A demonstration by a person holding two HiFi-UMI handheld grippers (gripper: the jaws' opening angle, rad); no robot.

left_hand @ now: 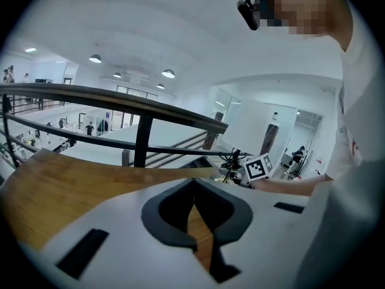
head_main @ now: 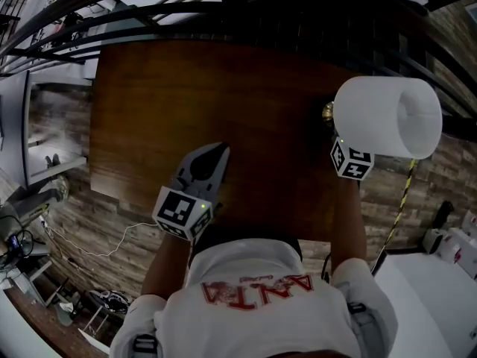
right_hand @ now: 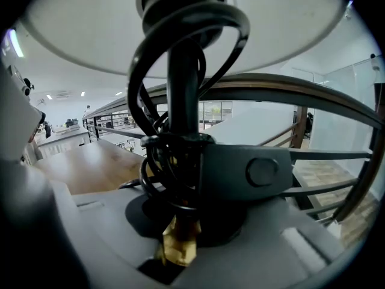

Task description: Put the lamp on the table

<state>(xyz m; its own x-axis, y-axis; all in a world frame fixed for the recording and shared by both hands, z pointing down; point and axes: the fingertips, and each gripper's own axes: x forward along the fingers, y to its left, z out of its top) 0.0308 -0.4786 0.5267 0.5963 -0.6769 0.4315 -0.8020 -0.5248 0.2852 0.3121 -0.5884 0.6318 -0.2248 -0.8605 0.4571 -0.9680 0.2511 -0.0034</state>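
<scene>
Holding the lamp (head_main: 387, 116) by its dark stem (right_hand: 183, 89), the right gripper (right_hand: 186, 179) is clamping its jaws on that stem, with a black cord (right_hand: 135, 77) looping around the stem just above the grip and a brass fitting (right_hand: 177, 245) showing below it. In the head view the lamp is hanging over the far right part of the wooden table (head_main: 186, 88), its white shade tipping so that the open end is facing right and reaching past the table's right edge; whether any part of the lamp is touching the tabletop cannot be told. The left gripper (head_main: 216, 155) is hovering over the near part of the table, well apart from the lamp, its jaw tips pressing together with nothing between them. A dark metal railing (head_main: 223, 10) is running just beyond the table's far edge, close behind the lamp. On the floor to the left a thin white cable (head_main: 104, 248) is trailing near the table's corner, and to the right a yellow-and-black striped bar (head_main: 402, 200) is slanting down beside the table. The person's white shirt (head_main: 253, 297) is filling the bottom of the head view.
</scene>
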